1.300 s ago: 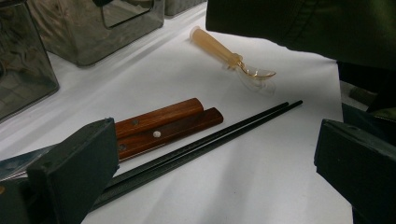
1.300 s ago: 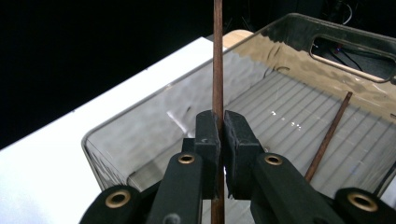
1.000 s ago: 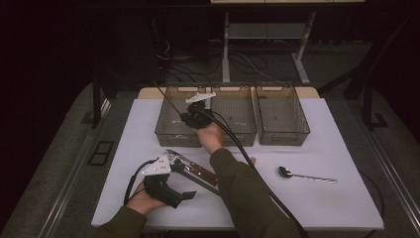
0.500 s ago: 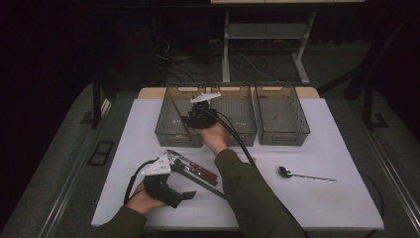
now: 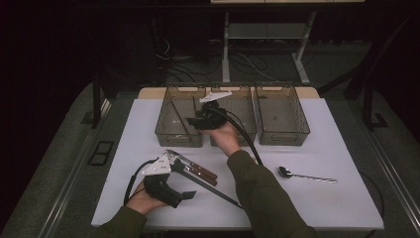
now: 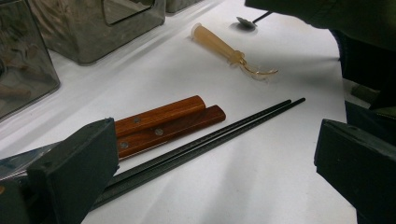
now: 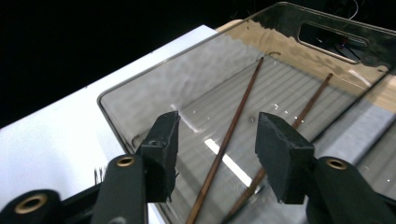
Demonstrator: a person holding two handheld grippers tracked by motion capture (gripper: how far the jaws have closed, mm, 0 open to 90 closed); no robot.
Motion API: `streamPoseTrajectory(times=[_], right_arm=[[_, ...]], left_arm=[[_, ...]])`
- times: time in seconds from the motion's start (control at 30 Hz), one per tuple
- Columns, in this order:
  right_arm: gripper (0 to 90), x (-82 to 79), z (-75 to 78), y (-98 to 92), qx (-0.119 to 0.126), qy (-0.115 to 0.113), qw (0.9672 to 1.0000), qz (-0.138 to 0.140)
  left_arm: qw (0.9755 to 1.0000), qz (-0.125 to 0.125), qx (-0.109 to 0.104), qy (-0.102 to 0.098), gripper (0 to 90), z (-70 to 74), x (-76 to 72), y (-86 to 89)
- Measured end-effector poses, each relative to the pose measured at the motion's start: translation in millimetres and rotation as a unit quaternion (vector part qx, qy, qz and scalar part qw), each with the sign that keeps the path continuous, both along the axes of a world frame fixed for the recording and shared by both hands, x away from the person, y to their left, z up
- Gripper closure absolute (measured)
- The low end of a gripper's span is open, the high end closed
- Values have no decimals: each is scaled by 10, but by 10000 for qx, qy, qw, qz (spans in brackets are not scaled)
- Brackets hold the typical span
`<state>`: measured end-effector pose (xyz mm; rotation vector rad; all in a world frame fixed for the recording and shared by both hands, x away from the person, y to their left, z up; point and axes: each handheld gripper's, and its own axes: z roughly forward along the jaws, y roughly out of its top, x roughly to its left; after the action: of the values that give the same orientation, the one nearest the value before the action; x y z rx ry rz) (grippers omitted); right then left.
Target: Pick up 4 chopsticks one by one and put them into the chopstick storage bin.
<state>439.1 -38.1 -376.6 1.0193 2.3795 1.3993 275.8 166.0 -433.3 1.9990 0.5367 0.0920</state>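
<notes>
Hovering over the left bin (image 5: 179,119), the right gripper (image 5: 200,120) has its jaws spread about halfway; they have just been opening, and nothing is pinched between them. Below them, in the right gripper view, two thin brown chopsticks (image 7: 231,140) lie loose on the bin's ribbed floor, slanting toward its far wall. Three smoky, see-through plastic bins with cut-out handles stand side by side along the table's (image 5: 317,203) far edge; the middle bin (image 5: 242,111) and right bin (image 5: 282,114) sit just beside the left one.

Near the front left corner, the left gripper (image 5: 185,195) rests low with jaws wide apart, gripping nothing. Between them, in the left gripper view, lie two wooden riveted knife handles (image 6: 163,123) and a pair of slim black chopsticks (image 6: 210,142), touching side by side. Farther off lies an amber plastic handle (image 6: 219,44) with a curled tip. A metal spoon (image 5: 304,174) lies toward the right edge, with open white tabletop around it and along the front right.
</notes>
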Motion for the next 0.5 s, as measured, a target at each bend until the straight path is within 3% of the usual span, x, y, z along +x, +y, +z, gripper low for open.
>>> streamPoseTrajectory(times=[0.5], right_arm=[[377, -211, 59, -505, -77, -60, 9996, 247]], left_arm=[[10000, -10, 44, -6, 0, -5, 9, 4]])
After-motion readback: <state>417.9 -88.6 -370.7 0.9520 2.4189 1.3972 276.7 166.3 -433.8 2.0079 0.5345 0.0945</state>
